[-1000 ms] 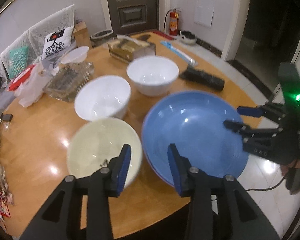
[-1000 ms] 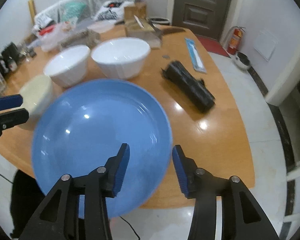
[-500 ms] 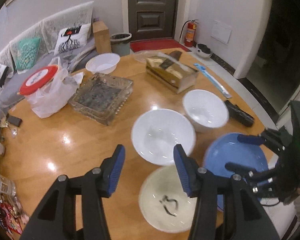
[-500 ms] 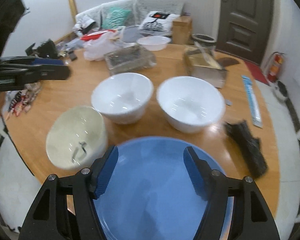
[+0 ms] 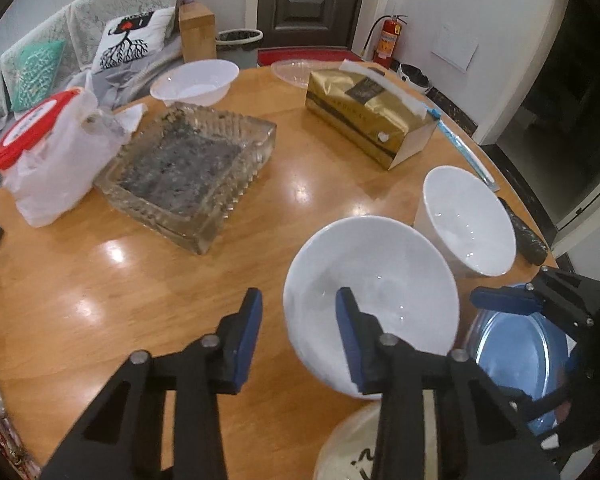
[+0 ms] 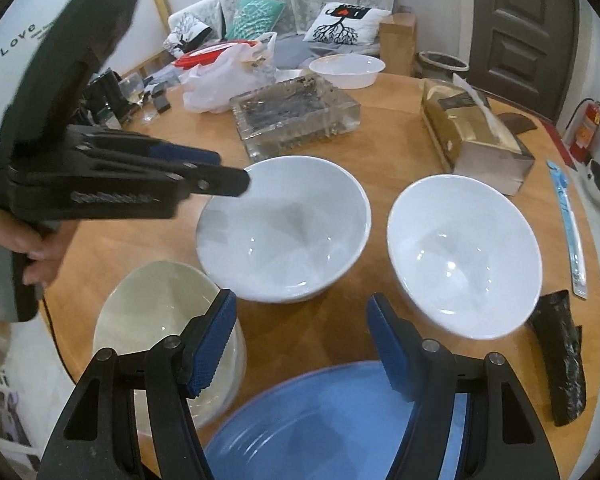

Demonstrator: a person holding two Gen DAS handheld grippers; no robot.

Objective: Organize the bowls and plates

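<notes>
left wrist view: a round, glossy wooden table (image 5: 100, 300) in a room with a dark door (image 5: 312, 0), a sofa (image 5: 40, 52) and a fire extinguisher (image 5: 388, 42). the left gripper (image 5: 298, 336) is closing with its jaws astride the near rim of a white bowl (image 5: 380, 280), not yet pinching it; a second white bowl (image 5: 466, 220) stands just beyond.

right wrist view: the right gripper (image 6: 300, 340) hangs partly open and empty above the table between a cream bowl (image 6: 156, 312) and a blue plate (image 6: 320, 420).
</notes>
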